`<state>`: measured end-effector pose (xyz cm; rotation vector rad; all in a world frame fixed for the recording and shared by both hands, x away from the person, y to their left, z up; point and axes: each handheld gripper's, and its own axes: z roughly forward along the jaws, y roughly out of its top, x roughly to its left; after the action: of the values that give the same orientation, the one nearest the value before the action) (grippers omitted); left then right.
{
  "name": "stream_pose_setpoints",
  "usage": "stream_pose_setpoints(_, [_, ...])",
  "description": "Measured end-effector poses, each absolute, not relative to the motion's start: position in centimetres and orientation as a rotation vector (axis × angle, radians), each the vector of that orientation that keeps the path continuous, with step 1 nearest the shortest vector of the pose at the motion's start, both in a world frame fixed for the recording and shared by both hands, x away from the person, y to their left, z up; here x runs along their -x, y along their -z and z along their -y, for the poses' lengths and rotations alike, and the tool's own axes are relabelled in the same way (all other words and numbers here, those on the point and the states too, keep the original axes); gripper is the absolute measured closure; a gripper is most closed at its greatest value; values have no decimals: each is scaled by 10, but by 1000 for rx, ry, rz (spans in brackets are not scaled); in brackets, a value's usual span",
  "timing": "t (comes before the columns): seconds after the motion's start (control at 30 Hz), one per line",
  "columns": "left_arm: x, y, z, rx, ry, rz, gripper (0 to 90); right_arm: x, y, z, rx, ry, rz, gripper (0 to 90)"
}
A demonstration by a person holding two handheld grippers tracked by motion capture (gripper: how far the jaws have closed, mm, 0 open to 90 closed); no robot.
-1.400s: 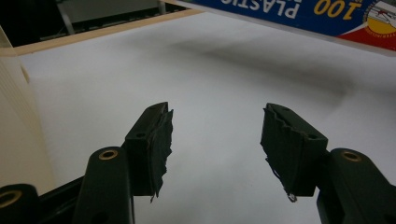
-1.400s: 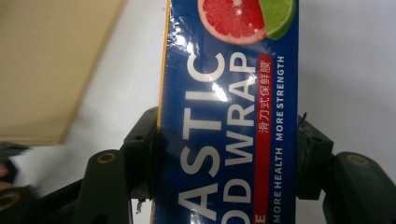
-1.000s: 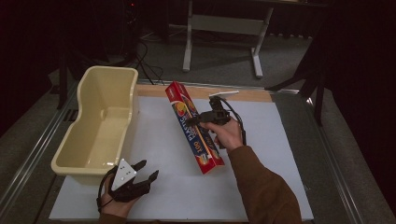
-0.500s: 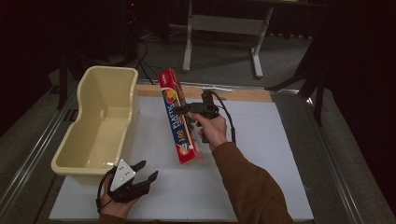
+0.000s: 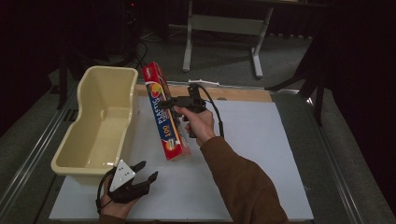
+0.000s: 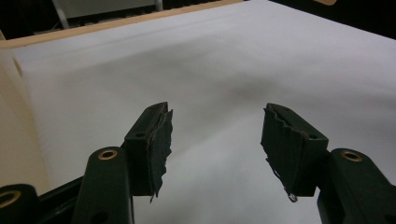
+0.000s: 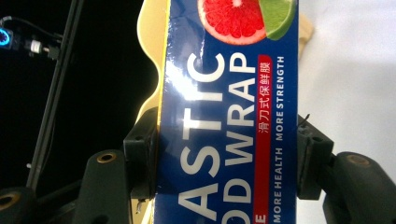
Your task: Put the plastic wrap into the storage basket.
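Observation:
A long blue and red plastic wrap box [image 5: 164,112] hangs tilted above the white table sheet, just right of the cream plastic tub [image 5: 100,122]. My right gripper [image 5: 173,101] is shut on the box near its middle; in the right gripper view the box [image 7: 229,112] sits between both jaws, with the tub's edge [image 7: 152,56] behind it. My left gripper [image 5: 142,174] rests low at the front left, by the tub's near corner, open with nothing between its pads [image 6: 159,140].
The white sheet [image 5: 261,140] covers the table, with a wooden strip [image 5: 233,93] along its far edge. Metal rails [image 5: 336,158] run down both sides. A grey stand [image 5: 224,28] is on the floor beyond.
My right gripper has lifted the plastic wrap box off the sheet and carried it left toward the tub. The left gripper has stayed still.

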<state>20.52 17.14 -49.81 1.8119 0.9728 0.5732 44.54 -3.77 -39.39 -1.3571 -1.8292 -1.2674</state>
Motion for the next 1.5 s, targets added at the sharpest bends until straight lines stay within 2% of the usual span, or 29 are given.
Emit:
stream_pose_setpoints(0.23, [-204,498,-173,-1810,-574,-973,426,-439,391,19,1305,1241,1858,390])
stream_pose_setpoints(0.8, [-205,498,-173,-1813,-575,-972,424,-441,397,19,1240,1141,1713,388])
stream_pose_setpoints(1.13, [-204,498,-172,-1818,-576,-966,419,-438,386,13,1291,1299,1620,393])
stream_pose_setpoints(1.5, [-203,497,-170,-1822,-584,-948,419,-439,381,-14,1302,1419,1520,392])
